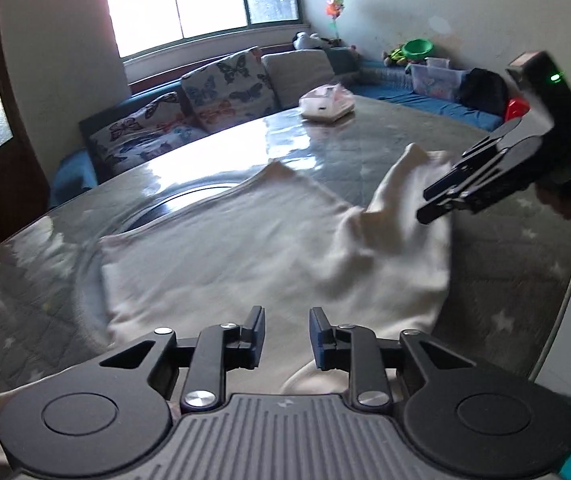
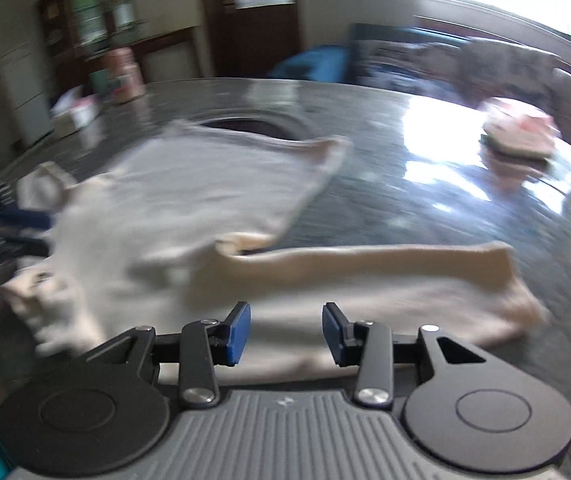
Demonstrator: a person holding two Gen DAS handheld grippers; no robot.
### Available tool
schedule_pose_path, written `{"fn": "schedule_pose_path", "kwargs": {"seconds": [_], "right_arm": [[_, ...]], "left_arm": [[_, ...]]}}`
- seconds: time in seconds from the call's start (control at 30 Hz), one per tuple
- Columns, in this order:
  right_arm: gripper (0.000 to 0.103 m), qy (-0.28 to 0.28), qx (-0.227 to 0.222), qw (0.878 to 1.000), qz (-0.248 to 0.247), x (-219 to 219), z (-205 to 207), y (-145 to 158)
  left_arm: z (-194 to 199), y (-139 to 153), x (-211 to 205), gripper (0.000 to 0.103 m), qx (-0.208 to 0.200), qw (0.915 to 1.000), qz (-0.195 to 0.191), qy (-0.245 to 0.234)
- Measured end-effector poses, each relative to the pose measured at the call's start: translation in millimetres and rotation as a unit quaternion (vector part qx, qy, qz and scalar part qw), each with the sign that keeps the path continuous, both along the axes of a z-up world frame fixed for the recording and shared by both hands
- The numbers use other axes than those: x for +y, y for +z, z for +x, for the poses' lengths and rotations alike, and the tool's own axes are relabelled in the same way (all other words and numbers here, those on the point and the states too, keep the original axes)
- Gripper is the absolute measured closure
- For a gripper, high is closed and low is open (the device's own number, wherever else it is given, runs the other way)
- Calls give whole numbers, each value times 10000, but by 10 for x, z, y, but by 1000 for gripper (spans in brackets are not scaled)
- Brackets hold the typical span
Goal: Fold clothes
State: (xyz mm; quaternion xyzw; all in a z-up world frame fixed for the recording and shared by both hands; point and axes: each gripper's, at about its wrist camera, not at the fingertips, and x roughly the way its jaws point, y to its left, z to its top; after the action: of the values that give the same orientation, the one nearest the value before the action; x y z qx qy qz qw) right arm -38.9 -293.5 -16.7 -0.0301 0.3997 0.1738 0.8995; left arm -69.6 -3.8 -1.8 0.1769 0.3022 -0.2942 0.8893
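The left gripper (image 1: 286, 338) hung just above the near edge of the shirt (image 1: 245, 256), its jaws apart with nothing between them. The shirt lay spread on the table (image 1: 505, 264), running away from that gripper toward the far rim, one sleeve (image 2: 365, 264) stretched out sideways across the glossy top. The right gripper (image 2: 286, 334) stood over that sleeve side, jaws likewise parted and empty, though blur made the cloth's edges hard to read. It looked the nearer tool for the sleeve, so folding the sleeve inward seemed the likely next step. Bare table lay on both sides and beyond; a small packet (image 1: 327, 106) sat well apart near the far edge.
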Motion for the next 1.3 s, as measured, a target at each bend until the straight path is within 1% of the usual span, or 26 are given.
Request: {"fn": "schedule_pose_path", "kwargs": {"seconds": [0.13, 0.23, 0.27, 0.3, 0.33, 0.37, 0.47, 0.53, 0.63, 0.67, 0.7, 0.73, 0.83, 0.87, 0.93, 1.0, 1.03, 1.07, 1.13, 1.2, 1.23, 1.27, 1.3], "right_arm": [[64, -585, 6, 9980, -256, -280, 29, -85], [66, -1023, -34, 9942, -328, -509, 33, -98], [69, -1143, -21, 9929, -322, -562, 41, -99], [70, -1298, -5, 9913, -240, -639, 48, -88], [71, -1452, 11, 9893, -157, -716, 55, -76], [70, -1561, -57, 9876, -178, -754, 61, -54], [70, -1924, -285, 9806, -220, -860, 105, -6], [69, -2226, -303, 9742, -220, -960, 179, -26], [69, -2348, -216, 9716, -215, -1027, 223, -98], [71, -2388, -187, 9707, -214, -1049, 237, -122], [75, -2428, -158, 9697, -212, -1071, 252, -146], [88, -2445, -168, 9691, -267, -1072, 238, -140], [96, -2628, -167, 9643, -300, -1130, 189, -104], [96, -2710, -168, 9620, -295, -1153, 171, -88], [95, -2755, -180, 9610, -147, -1205, 141, -58], [89, -2780, -129, 9605, 93, -1240, 108, -51], [80, -2781, -116, 9603, 167, -1239, 105, -59], [77, -2783, -102, 9601, 240, -1237, 103, -67], [76, -2738, -85, 9616, 179, -1170, 116, -113], [76, -2714, -129, 9624, 63, -1098, 131, -159], [79, -2696, -166, 9628, -36, -1051, 134, -163], [89, -2685, -172, 9631, -25, -1036, 134, -157], [93, -2673, -178, 9634, -12, -1022, 136, -152]], "left_arm": [[8, -74, -247, 76, 86, 9998, -31, -187], [2, -125, -394, 76, 166, 9994, -20, -301], [-5, -149, -423, 76, 183, 9993, -10, -337], [-11, -174, -451, 76, 200, 9991, 0, -372], [-17, -199, -480, 73, 216, 9989, 10, -408], [-22, -217, -500, 72, 230, 9988, 25, -434], [-39, -261, -553, 71, 291, 9983, 70, -509], [-57, -285, -581, 71, 320, 9979, 106, -555], [-79, -315, -603, 71, 376, 9974, 148, -599], [-83, -325, -612, 71, 399, 9972, 152, -610], [-88, -336, -621, 71, 422, 9971, 156, -621], [-92, -346, -630, 71, 446, 9969, 160, -632], [-101, -340, -659, 71, 434, 9968, 166, -655], [-99, -322, -661, 67, 414, 9969, 131, -652], [-92, -283, -666, 63, 356, 9973, 72, -640], [-78, -248, -672, 62, 303, 9976, 38, -622], [-69, -232, -674, 62, 288, 9977, 18, -613], [-58, -224, -677, 62, 280, 9978, 10, -595], [-45, -208, -679, 59, 252, 9981, 1, -557], [-40, -198, -671, 55, 216, 9984, 2, -519], [-38, -195, -665, 53, 209, 9985, 2, -497], [-36, -191, -660, 50, 202, 9987, 1, -475], [-36, -191, -656, 49, 192, 9988, 6, -453]]}}
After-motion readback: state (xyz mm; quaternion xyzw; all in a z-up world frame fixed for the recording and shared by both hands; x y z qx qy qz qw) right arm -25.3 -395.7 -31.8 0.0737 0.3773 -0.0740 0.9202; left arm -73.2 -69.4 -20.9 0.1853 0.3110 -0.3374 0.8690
